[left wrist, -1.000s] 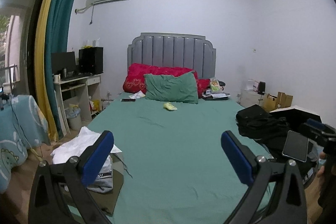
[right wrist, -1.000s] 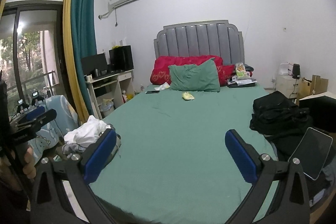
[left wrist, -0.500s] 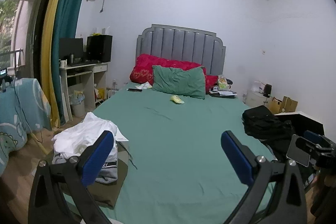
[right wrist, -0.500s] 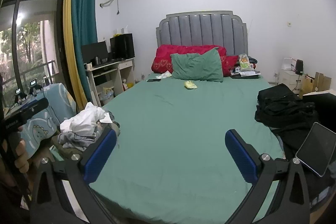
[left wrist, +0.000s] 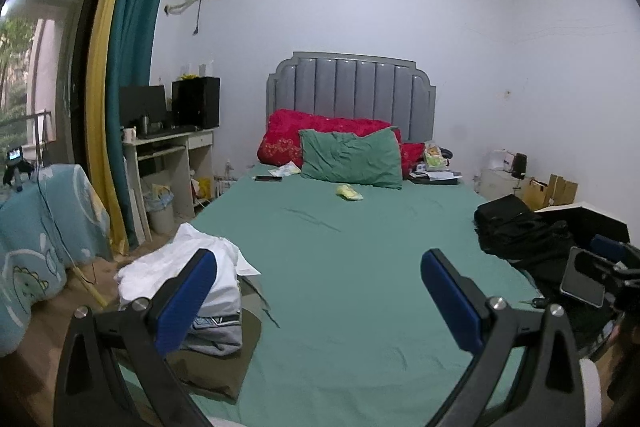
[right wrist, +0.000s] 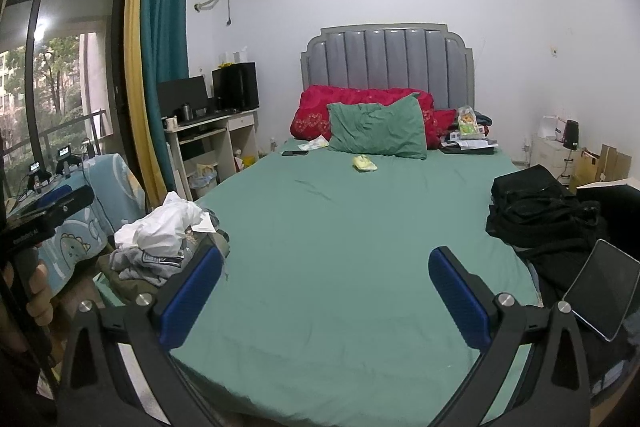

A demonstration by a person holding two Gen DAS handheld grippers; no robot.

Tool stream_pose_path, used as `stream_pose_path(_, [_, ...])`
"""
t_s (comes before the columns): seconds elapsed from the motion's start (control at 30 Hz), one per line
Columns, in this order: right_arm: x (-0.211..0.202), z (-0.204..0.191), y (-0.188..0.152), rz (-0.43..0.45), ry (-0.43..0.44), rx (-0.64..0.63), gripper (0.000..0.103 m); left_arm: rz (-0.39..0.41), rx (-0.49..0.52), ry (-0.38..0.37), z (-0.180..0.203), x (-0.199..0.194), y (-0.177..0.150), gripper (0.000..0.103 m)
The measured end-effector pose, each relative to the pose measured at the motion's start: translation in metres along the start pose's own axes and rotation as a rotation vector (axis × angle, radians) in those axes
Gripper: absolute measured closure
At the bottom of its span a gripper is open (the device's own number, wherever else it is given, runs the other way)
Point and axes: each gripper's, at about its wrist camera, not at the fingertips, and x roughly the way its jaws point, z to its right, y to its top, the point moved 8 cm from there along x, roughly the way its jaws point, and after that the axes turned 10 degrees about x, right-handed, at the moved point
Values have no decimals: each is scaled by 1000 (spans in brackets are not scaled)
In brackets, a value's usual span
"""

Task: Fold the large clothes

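The clothes pile [left wrist: 188, 275] sits on the bed's [left wrist: 340, 267] near-left corner, at about 8 o'clock in both wrist views: a crumpled white garment [right wrist: 160, 227] on top, a grey one [right wrist: 136, 263] under it, and an olive piece [left wrist: 216, 367] flat at the bottom. It is a heap with no clear long axis or heading. Behind it at 9 o'clock a bin [left wrist: 160, 207] stands under the desk, holding something I cannot make out. The left tool [left wrist: 318, 301] hangs above the foot of the bed, its blue pads spread wide with nothing between them. The right tool [right wrist: 326, 297] is likewise wide apart and empty over the green sheet. At 12 o'clock a green pillow [right wrist: 376, 131] leans on red bedding [right wrist: 316, 111]. At 3 o'clock black clothing [right wrist: 540, 215] is heaped on the bed's right edge, with a tablet [right wrist: 600, 295] just beside it.
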Motion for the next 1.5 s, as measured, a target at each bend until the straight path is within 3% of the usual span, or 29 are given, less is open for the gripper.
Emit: stream_pose_path(1.5, [-4, 5, -4, 11, -6, 24, 1, 15, -2, -18, 5, -2, 7, 1])
